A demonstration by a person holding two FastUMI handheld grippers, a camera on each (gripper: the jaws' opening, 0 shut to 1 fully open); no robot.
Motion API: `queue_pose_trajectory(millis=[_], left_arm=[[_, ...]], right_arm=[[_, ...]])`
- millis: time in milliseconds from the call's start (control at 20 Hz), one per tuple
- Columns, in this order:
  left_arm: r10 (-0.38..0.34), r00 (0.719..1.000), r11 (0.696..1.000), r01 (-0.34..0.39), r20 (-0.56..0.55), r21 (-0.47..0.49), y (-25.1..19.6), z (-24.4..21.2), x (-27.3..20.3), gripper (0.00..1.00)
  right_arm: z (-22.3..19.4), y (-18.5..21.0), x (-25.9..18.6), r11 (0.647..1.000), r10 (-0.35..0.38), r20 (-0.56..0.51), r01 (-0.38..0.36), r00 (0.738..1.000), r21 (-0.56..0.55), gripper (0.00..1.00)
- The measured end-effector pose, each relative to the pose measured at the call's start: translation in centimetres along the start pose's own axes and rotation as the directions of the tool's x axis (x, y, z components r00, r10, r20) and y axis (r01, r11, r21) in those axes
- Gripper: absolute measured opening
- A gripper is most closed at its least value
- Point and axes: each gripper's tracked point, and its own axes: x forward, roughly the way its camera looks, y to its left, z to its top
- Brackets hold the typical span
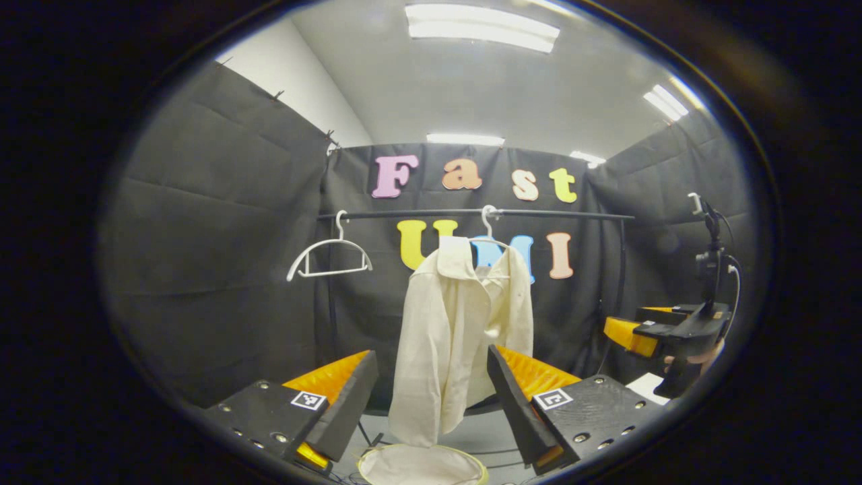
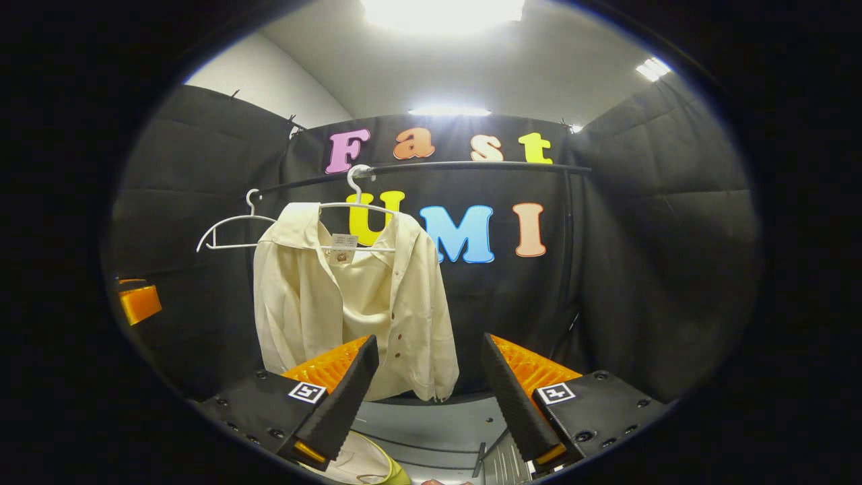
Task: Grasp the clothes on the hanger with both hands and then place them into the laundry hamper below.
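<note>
1. A clothes rail point(image 1: 471, 213) runs across the back of the booth, in front of the cloth wall.
2. A shirt point(image 1: 458, 330) hangs from a hanger point(image 1: 488, 232) on the rail.
3. An empty hanger point(image 1: 330, 256) hangs on the same rail, to the left of the shirt and apart from it.
4. The laundry hamper point(image 1: 421, 465) sits on the floor below the shirt.
5. In the left gripper view, the right gripper point(image 1: 646, 333) is far to the right of the shirt.

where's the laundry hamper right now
The laundry hamper sits on the floor at the bottom centre of the left gripper view, directly below the cream shirt hanging from the rail.
</note>
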Motion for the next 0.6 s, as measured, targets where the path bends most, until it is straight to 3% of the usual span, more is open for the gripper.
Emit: queue_pose_trajectory(millis=[300,600], left_arm=[[-0.022,1.0,0.999,0.021,-0.014,-0.03,-1.1,-0.5,3.0,0.96],[-0.006,1.0,1.0,0.005,-0.03,-0.019,-4.0,-0.1,7.7,0.95]], right_arm=[[1.4,-1.3,2.5,1.0,-0.01,0.0,0.01,1.0,0.028,0.98],[3.7,-2.0,8.3,0.998,0.03,0.035,-0.032,0.999,0.057,0.98]])
